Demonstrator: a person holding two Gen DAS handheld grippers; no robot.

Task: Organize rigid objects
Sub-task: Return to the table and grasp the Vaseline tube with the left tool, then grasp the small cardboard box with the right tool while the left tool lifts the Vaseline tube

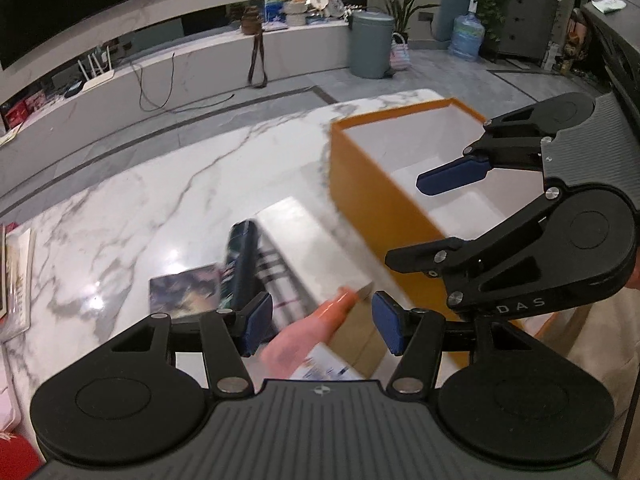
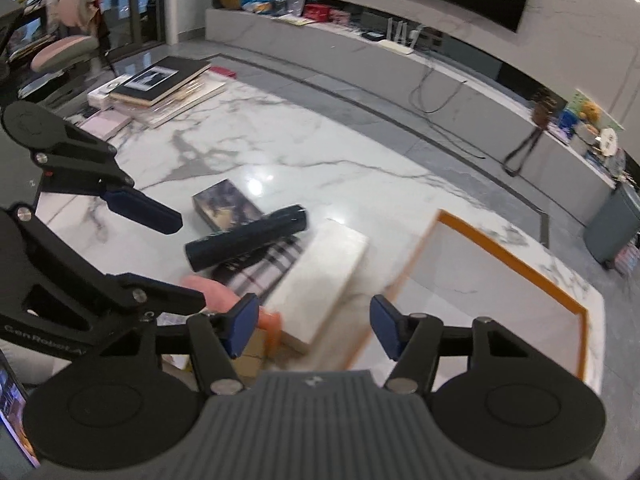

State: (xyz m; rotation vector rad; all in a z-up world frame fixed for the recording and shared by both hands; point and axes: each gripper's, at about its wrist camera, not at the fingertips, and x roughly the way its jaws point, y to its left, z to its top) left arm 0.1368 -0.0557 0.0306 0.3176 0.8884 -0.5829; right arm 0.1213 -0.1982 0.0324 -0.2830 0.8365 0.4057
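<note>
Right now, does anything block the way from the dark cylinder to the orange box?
Only the white flat box lies between the dark cylinder and the open-topped orange box; lifted above it, nothing visible blocks.

Both grippers angle steeply downward, side by side above the near edge of the marble table (image 1: 120, 208). The left gripper (image 1: 322, 326) has its blue pads (image 1: 256, 322) apart, gripping nothing. The right gripper (image 2: 314, 330), just beside it on the right, likewise stands with a clear gap between its pads (image 2: 386, 330) and nothing pressed between them. Each gripper's linkage arms reach into the other's view.
</note>
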